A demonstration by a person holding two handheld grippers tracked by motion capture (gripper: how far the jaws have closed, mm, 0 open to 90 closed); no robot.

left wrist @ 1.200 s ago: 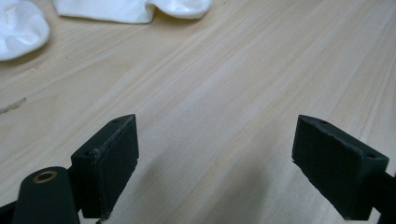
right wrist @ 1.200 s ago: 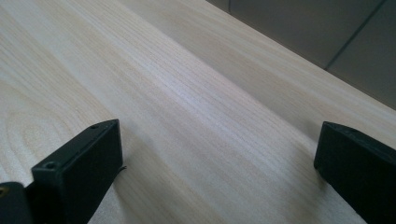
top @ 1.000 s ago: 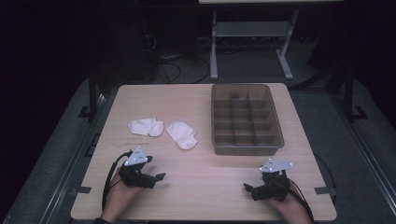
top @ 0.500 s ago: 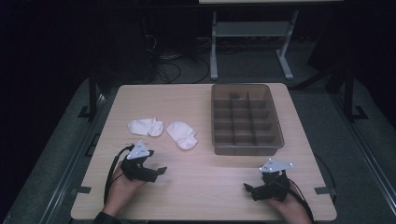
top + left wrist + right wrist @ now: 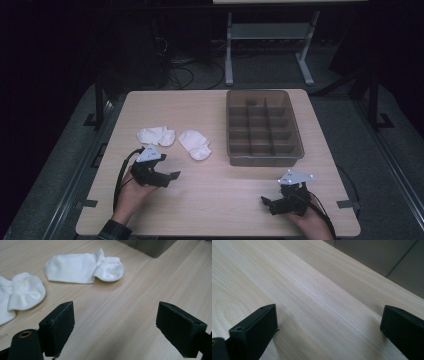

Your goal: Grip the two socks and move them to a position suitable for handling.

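Two white ankle socks lie on the wooden table [image 5: 215, 200], left of centre: one sock [image 5: 156, 135] further left and one sock [image 5: 196, 144] beside it. In the left gripper view the nearer sock [image 5: 75, 267] lies flat ahead and the other sock [image 5: 20, 293] is bunched at the left. My left gripper [image 5: 169, 178] [image 5: 120, 327] is open just short of the socks, with nothing between its jaws. My right gripper [image 5: 267, 204] [image 5: 329, 327] is open over bare wood near the table's front right.
A brown plastic bin [image 5: 262, 127] with several empty compartments stands at the back right of the table. The right table edge and grey floor [image 5: 387, 257] lie beyond the right gripper. Metal stand legs [image 5: 270, 45] rise behind the table.
My left gripper has moved a little forward, away from the person and closer to the socks. The right gripper has stayed in place.
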